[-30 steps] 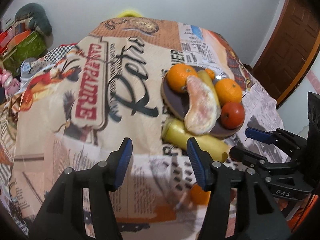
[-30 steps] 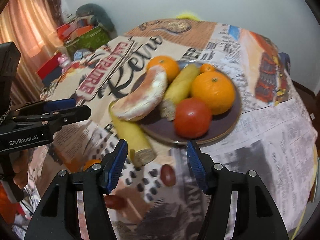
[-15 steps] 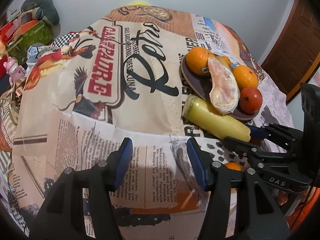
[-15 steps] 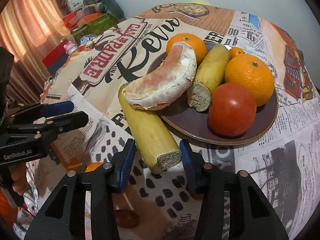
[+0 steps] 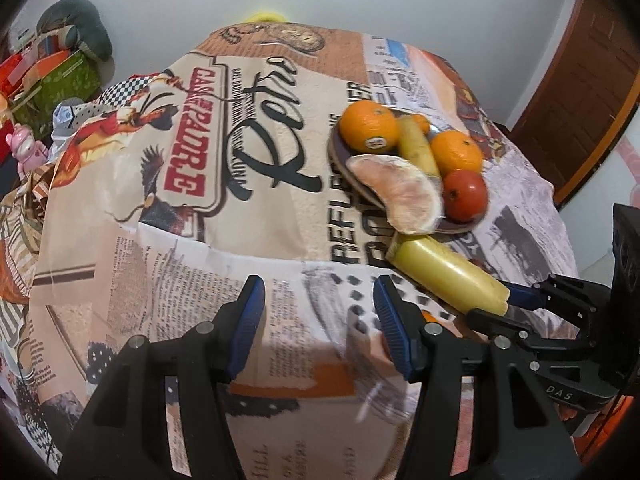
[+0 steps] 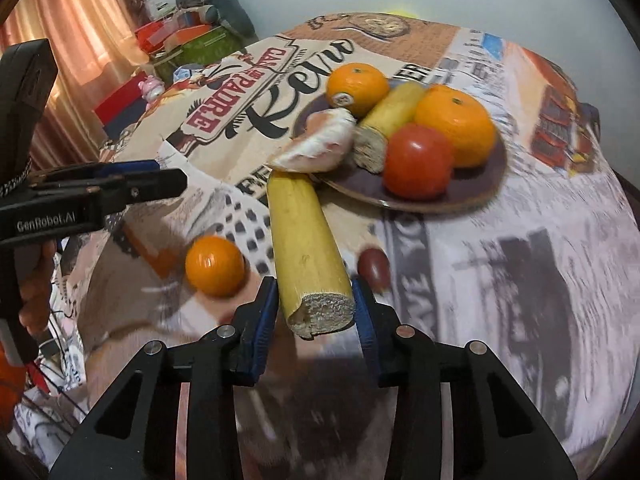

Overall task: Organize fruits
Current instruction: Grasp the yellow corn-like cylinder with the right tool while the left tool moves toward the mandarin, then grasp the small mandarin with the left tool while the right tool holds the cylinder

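Note:
A thick yellow cut stalk (image 6: pixel 304 240) lies on the printed tablecloth, its far end against a dark plate (image 6: pixel 460 196). My right gripper (image 6: pixel 314 300) is closing on the stalk's near cut end, with both blue pads touching its sides. The plate holds two oranges, a red fruit (image 6: pixel 418 160), a second yellow stalk and a peeled pomelo segment (image 6: pixel 320 148). A small orange (image 6: pixel 215 266) and a dark red fruit (image 6: pixel 374 266) lie loose on the cloth on either side of the stalk. My left gripper (image 5: pixel 318 292) stands open over bare cloth, left of the stalk (image 5: pixel 444 272), with nothing between its fingers.
The round table's cloth (image 5: pixel 260 200) drops away at every side. Boxes, toys and a grey cushion (image 5: pixel 76 24) are piled beyond the table at the left. A brown door (image 5: pixel 580 92) stands at the right. A hand (image 6: pixel 36 280) holds the left gripper's handle.
My right gripper has moved forward onto the yellow stalk's near end and its jaws have narrowed around it. My left gripper has shifted sideways over the cloth and stays open.

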Tool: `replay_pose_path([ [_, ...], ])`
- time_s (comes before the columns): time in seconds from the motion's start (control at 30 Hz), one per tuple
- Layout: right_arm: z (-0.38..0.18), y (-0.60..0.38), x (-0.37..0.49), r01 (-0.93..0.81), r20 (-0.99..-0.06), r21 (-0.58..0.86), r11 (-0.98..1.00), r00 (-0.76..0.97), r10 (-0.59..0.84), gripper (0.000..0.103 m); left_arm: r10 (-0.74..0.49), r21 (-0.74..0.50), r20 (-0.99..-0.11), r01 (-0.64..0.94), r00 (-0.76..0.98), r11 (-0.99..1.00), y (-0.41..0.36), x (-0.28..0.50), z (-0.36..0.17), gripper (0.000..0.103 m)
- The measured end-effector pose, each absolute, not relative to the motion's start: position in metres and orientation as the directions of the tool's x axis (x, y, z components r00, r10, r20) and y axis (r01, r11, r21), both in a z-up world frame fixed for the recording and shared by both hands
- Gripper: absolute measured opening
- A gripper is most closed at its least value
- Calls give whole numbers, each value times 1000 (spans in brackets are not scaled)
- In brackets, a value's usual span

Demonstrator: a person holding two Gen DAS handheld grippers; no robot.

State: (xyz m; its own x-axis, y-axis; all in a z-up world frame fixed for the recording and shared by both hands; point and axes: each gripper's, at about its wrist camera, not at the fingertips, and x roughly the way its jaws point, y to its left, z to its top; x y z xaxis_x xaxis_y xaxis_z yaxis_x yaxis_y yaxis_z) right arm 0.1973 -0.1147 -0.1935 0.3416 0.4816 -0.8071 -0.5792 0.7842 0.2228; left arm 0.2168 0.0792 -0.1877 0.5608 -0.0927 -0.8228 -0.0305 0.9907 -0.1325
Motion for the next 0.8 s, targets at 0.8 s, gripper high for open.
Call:
replay_pose_path([
  [0.8,-193,-142,182,-518,-828,226,825,344,443,38,-169,-154,-840,71,515,985,27,199,-205,56],
])
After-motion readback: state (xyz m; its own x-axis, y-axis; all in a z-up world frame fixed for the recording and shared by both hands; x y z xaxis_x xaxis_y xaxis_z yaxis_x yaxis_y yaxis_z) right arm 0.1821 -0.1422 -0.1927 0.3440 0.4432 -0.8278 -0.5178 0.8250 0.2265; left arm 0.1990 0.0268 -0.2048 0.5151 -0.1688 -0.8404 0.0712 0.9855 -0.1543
